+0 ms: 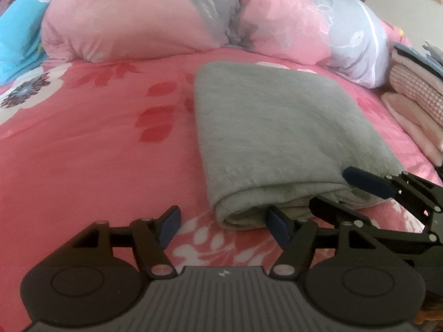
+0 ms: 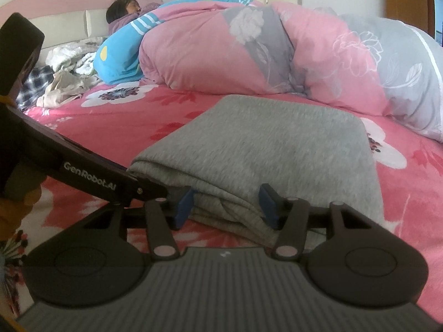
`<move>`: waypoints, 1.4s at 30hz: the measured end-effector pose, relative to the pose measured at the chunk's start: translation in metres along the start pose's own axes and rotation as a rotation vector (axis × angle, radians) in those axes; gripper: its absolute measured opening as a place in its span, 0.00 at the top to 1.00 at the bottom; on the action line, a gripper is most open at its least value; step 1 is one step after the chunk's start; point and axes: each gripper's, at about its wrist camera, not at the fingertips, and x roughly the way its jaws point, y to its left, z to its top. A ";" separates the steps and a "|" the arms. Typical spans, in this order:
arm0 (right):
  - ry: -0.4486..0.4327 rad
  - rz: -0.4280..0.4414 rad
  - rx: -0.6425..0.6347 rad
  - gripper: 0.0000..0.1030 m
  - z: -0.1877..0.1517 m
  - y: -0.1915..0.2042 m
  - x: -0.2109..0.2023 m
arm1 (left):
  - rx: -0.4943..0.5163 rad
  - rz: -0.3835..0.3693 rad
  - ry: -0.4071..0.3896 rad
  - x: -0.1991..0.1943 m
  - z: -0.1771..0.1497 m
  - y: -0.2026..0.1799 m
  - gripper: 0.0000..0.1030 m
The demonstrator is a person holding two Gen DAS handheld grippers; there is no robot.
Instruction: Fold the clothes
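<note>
Grey garment [image 1: 265, 127], folded into a thick rectangular bundle, lies flat on the pink floral bedsheet [image 1: 91, 144]; in the left wrist view it fills the centre and runs toward 1 o'clock, its rolled near edge facing the camera; left gripper [image 1: 224, 221] low at 6 o'clock, blue pads well apart, nothing pressed between them; its right pad just beside the bundle's near fold, whether touching cannot be told; left pad over bare sheet; right gripper [image 1: 329, 193] enters that view at 4 o'clock, one blue pad lying on top of the garment's near right corner, the other finger dark and lower at the fold; in the right wrist view the right gripper's [image 2: 225, 207] fingers stand apart either side of the bundle's near layered edge, cloth between them, pads not squeezing it; bunched pink-and-grey floral duvet [image 2: 249, 49] heaped at 12 o'clock beyond the garment; blue blanket [image 2: 121, 55] at 10 o'clock; a person [image 2: 124, 8] lies under covers by the pink headboard [image 2: 55, 2] at 11 o'clock; stack of folded pink clothes [image 1: 415, 105] at 3 o'clock in the left view.
</note>
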 end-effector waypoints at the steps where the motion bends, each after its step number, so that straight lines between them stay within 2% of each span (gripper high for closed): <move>1: 0.002 0.003 0.000 0.48 0.000 0.000 0.000 | -0.012 0.007 -0.004 -0.004 -0.001 0.002 0.33; 9: 0.017 0.015 -0.016 0.45 -0.003 0.000 0.002 | -0.105 0.073 -0.074 -0.053 -0.016 0.017 0.33; 14: 0.031 -0.004 -0.041 0.44 -0.006 0.007 0.000 | -0.148 0.117 -0.135 -0.099 -0.033 0.025 0.33; 17: 0.074 -0.020 -0.018 0.44 -0.012 0.013 -0.004 | -0.154 0.109 -0.182 -0.131 -0.044 0.022 0.32; 20: 0.118 -0.018 0.076 0.44 -0.024 0.016 -0.023 | -0.140 0.080 -0.235 -0.162 -0.052 0.013 0.31; 24: 0.103 -0.020 0.194 0.44 -0.033 0.019 -0.078 | -0.123 -0.032 -0.301 -0.202 -0.042 -0.005 0.31; 27: 0.047 -0.047 0.245 0.43 -0.028 0.008 -0.132 | -0.111 -0.147 -0.372 -0.234 -0.029 -0.020 0.29; 30: -0.020 -0.073 0.303 0.35 -0.021 -0.006 -0.187 | -0.086 -0.264 -0.422 -0.259 -0.017 -0.037 0.25; 31: -0.038 -0.075 0.327 0.30 -0.020 -0.009 -0.205 | -0.079 -0.300 -0.428 -0.264 -0.015 -0.042 0.25; 32: -0.054 -0.072 0.351 0.24 -0.020 -0.013 -0.220 | -0.074 -0.337 -0.431 -0.267 -0.013 -0.046 0.24; 38: -0.115 -0.043 0.486 0.14 -0.026 -0.021 -0.292 | -0.099 -0.525 -0.394 -0.257 0.002 -0.067 0.23; 42: -0.144 -0.083 0.501 0.08 -0.010 -0.025 -0.320 | -0.131 -0.576 -0.384 -0.243 0.008 -0.064 0.23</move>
